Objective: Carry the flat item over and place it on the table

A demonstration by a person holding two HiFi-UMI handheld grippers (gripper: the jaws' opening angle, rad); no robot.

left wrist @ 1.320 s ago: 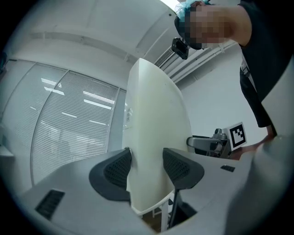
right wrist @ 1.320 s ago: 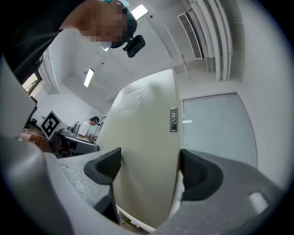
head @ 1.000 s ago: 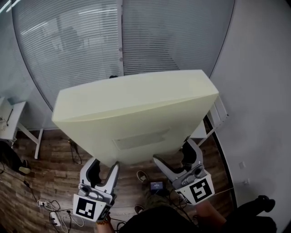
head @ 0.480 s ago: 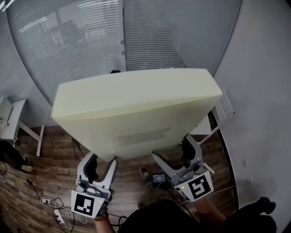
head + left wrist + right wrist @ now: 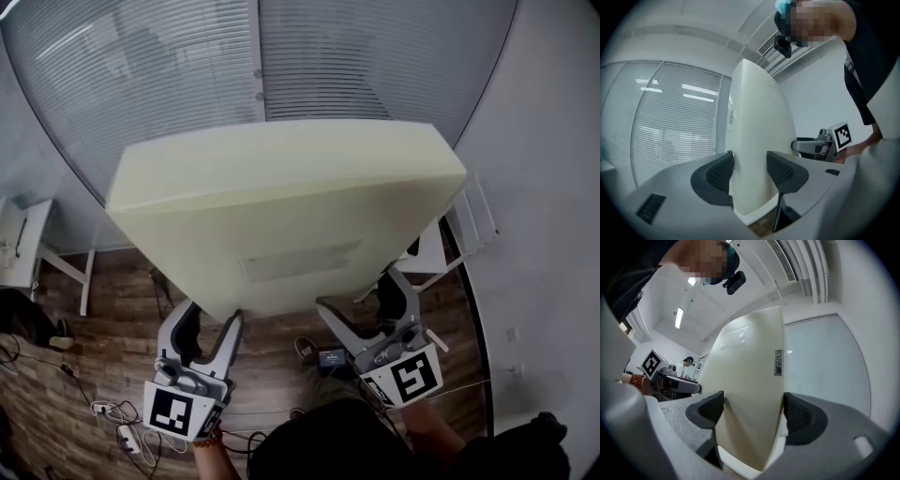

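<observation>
I have the flat item, a big cream foam slab [image 5: 281, 206], up in the air between both grippers, well clear of the wooden floor [image 5: 94, 366] below it. In the head view it stands on edge and leans away from me, its thick top edge up against the backdrop of slatted blinds [image 5: 187, 75] and its lower edge down at the grippers. The left gripper [image 5: 208, 323] has the lower edge near the left corner. In its own view the left gripper [image 5: 750, 171] has both dark ribbed pads [image 5: 719, 171] pressed to opposite faces of the slab [image 5: 757, 122], so it is clamped on the foam. The right gripper [image 5: 361, 309] has the same lower edge further to the right. In its own view the right gripper [image 5: 752, 413] is closed on the slab [image 5: 745, 376] too, with a pad on each face. From the left gripper view I can see the right gripper [image 5: 820, 145] beside the slab, and from the right gripper view the left gripper [image 5: 670, 380] in the same way. The face turned toward me carries a pale rectangular patch [image 5: 300, 261] near the middle. The corner of a white tabletop [image 5: 17, 253] shows at the far left edge, well apart from the slab, a plain white wall [image 5: 544, 234] runs down the right, and loose cables [image 5: 112, 422] lie on the floor by the left gripper.
</observation>
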